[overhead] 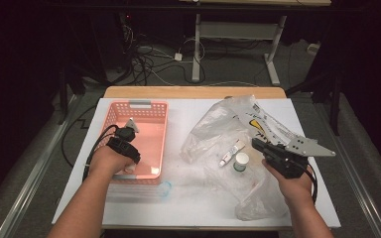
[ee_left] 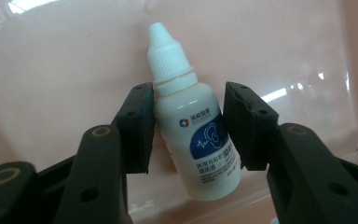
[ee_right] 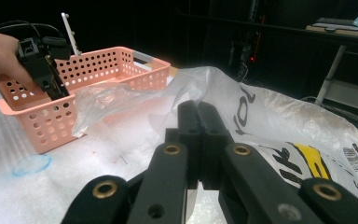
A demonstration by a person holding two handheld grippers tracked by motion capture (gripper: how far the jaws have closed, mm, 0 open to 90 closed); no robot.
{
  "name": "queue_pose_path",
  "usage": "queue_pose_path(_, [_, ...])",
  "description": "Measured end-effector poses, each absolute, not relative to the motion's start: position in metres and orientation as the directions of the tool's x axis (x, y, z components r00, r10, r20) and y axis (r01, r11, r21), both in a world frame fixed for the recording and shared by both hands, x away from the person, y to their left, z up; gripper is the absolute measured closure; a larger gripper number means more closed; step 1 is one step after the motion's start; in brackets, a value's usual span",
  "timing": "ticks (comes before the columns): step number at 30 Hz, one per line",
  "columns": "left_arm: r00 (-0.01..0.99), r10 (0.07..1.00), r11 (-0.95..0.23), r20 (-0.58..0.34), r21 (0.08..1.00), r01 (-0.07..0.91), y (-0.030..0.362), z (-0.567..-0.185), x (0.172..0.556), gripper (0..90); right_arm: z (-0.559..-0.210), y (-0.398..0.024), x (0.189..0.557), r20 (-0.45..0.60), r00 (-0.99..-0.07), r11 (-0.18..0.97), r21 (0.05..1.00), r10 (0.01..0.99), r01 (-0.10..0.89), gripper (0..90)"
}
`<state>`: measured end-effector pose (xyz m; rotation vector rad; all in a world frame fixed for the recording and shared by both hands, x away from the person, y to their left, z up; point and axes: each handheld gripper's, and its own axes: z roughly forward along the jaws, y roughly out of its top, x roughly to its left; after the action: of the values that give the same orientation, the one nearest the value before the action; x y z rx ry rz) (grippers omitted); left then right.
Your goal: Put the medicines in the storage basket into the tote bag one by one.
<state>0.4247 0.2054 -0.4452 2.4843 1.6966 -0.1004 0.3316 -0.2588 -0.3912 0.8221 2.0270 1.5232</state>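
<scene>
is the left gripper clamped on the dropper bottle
No, in the left gripper view the bottle lies on the basket floor between the open left gripper, with a gap at its right jaw.

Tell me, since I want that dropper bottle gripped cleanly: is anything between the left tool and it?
Nothing visible. The dropper bottle lies on the pink basket floor, right between the left tool's open jaws.

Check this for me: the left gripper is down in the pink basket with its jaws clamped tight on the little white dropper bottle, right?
Not quite. The left gripper is in the pink basket, but its jaws are open: the left gripper view shows a gap between the right jaw and the dropper bottle between them.
</scene>
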Motion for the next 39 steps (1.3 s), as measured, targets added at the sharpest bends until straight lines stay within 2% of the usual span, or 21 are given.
queue_pose_path(8, [0.396,0.908,-0.386,-0.135,0.09,0.918,0.204,-0.444,0.423,56.3,-0.391,-0.259,0.332,-0.016,-0.709,0.204,0.962,0.705,0.181,90.0])
queue_pose_path(16, [0.417,0.894,-0.389,-0.166,0.175,0.904,0.209,-0.437,0.418,57.5,-0.391,-0.259,0.332,-0.019,-0.709,0.205,0.962,0.705,0.179,90.0])
queue_pose_path(22, [0.446,0.883,-0.41,-0.145,0.224,0.884,0.208,-0.433,0.415,57.8,-0.391,-0.259,0.332,-0.018,-0.708,0.205,0.962,0.706,0.18,90.0])
queue_pose_path(39, [0.53,0.837,-0.412,-0.135,0.481,0.774,0.21,-0.416,0.38,57.8,-0.39,-0.259,0.331,-0.024,-0.708,0.206,0.963,0.706,0.173,90.0])
